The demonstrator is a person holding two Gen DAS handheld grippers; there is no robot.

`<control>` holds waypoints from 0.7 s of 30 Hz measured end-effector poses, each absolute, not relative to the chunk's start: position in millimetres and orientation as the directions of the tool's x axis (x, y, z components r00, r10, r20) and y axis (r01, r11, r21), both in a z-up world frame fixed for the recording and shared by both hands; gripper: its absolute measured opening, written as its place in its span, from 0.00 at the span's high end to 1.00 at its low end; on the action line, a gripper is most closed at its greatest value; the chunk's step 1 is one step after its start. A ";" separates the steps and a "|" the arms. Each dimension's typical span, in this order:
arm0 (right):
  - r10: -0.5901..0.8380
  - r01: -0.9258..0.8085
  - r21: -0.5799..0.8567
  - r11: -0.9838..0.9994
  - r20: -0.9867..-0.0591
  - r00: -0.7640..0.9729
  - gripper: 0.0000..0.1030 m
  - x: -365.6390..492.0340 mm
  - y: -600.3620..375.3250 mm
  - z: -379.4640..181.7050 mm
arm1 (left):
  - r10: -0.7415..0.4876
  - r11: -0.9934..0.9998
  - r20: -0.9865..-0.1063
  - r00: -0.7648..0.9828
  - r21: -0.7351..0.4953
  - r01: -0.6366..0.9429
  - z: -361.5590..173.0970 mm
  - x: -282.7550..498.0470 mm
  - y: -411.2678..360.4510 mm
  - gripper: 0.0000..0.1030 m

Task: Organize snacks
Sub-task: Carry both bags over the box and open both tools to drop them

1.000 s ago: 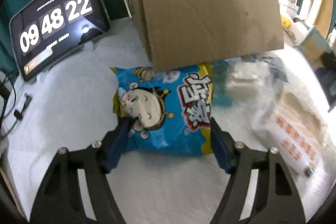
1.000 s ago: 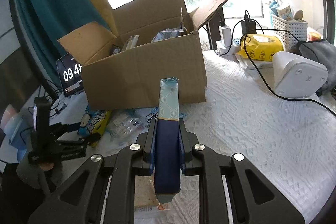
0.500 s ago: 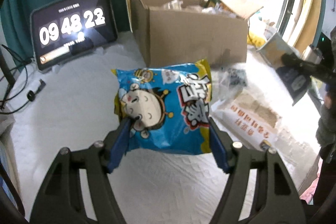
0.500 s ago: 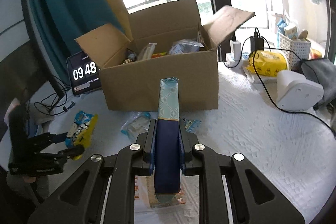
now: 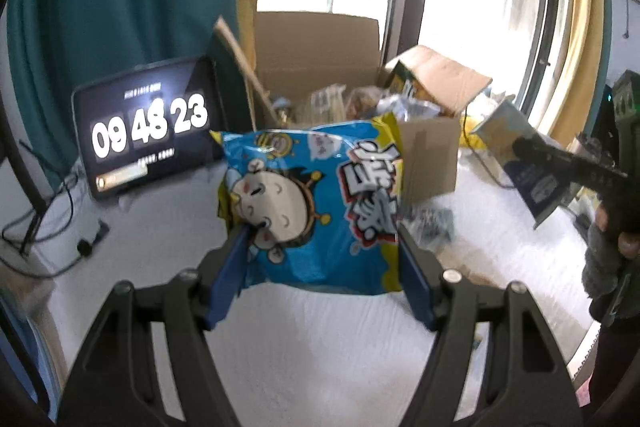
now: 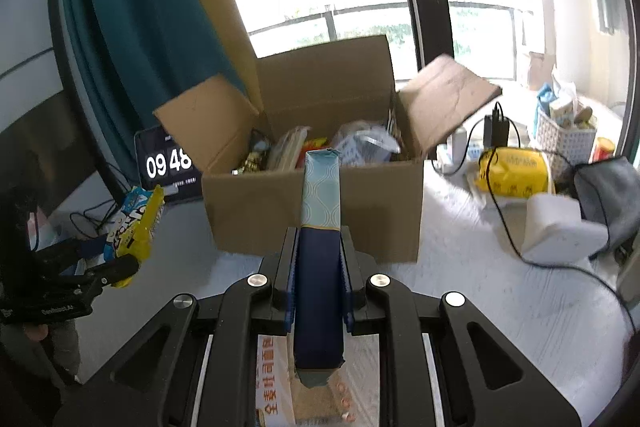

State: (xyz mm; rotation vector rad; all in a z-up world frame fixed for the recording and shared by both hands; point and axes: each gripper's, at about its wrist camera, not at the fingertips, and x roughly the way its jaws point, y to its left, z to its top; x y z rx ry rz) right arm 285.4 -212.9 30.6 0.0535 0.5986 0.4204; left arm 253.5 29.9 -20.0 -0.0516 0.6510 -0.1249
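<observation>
The open cardboard box (image 6: 316, 211) stands on the white textured table cover (image 6: 500, 307), its four flaps up or folded outward and its mouth already part-filled with packets; it lies ahead of and below both grippers, so each held snack has to travel forward and over the near wall before it can drop in. The right gripper (image 6: 319, 291) is clamped narrow on a slim navy-and-pale-blue packet (image 6: 320, 227) that stands on edge between the pads, its long axis running straight forward along the fingers and aimed at the middle of the near wall, its far tip reaching up to the rim line. The left gripper (image 5: 320, 267) holds a blue cartoon snack bag (image 5: 312, 203) by its two side edges, jaws set wide, the bag's face toward the camera and its long axis lying across the fingers; the box sits just behind the bag and a little to its right. By my reading the right hand is the better lined up and the nearer to the opening, while the left comes in from the corner beside the clock tablet (image 5: 148, 131)
</observation>
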 end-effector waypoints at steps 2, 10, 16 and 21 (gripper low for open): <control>0.402 -0.371 0.169 0.913 -0.527 0.749 0.82 291.2 -214.8 35.7 | -0.130 0.991 -0.586 0.799 -0.080 0.102 -10.4 258.6 26.3 0.31; 0.415 -0.386 0.166 0.908 -0.499 0.761 0.82 315.9 -217.3 51.3 | -0.128 0.992 -0.547 0.828 -0.061 0.113 16.9 288.6 10.9 0.31; 0.430 -0.402 0.165 0.901 -0.477 0.766 0.82 338.0 -214.6 60.8 | -0.116 0.993 -0.521 0.846 -0.050 0.105 33.8 314.0 4.7 0.31; 0.447 -0.419 0.169 0.892 -0.454 0.771 0.82 358.1 -211.4 67.6 | -0.104 0.994 -0.501 0.859 -0.020 0.108 47.9 343.1 -3.8 0.31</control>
